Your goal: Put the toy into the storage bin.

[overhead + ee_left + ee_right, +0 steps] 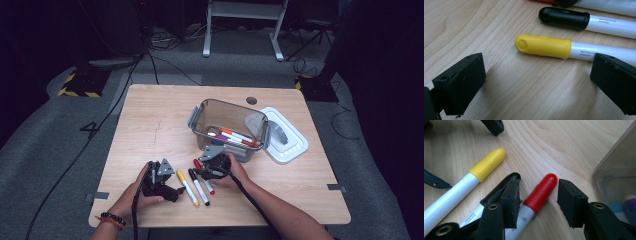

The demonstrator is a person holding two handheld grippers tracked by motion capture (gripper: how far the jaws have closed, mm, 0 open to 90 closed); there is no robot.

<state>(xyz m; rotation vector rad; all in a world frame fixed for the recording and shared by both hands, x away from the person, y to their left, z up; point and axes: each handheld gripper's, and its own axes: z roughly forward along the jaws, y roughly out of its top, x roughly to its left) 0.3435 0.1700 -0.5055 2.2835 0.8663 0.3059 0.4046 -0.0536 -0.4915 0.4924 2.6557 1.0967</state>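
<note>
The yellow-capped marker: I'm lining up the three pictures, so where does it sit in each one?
High view: yellow-capped marker lies leftmost of three markers, near the table's front edge.
Left gripper view: yellow-capped marker lies across the middle, beyond the open tongs.
Right gripper view: yellow-capped marker lies upper left.
Shared landmark: the black-capped marker right beside it.

yellow-capped marker [542,46]: white barrel, black lettering. black-capped marker [564,18]: white barrel. red-capped marker [539,191]: pale grey-white barrel. bin [227,116]: smoky translucent grey (markers inside show orange, red, purple caps). lid [289,145]: white. table [150,125]: light wood grain. left gripper [537,82] and right gripper [537,200]: black.
</note>
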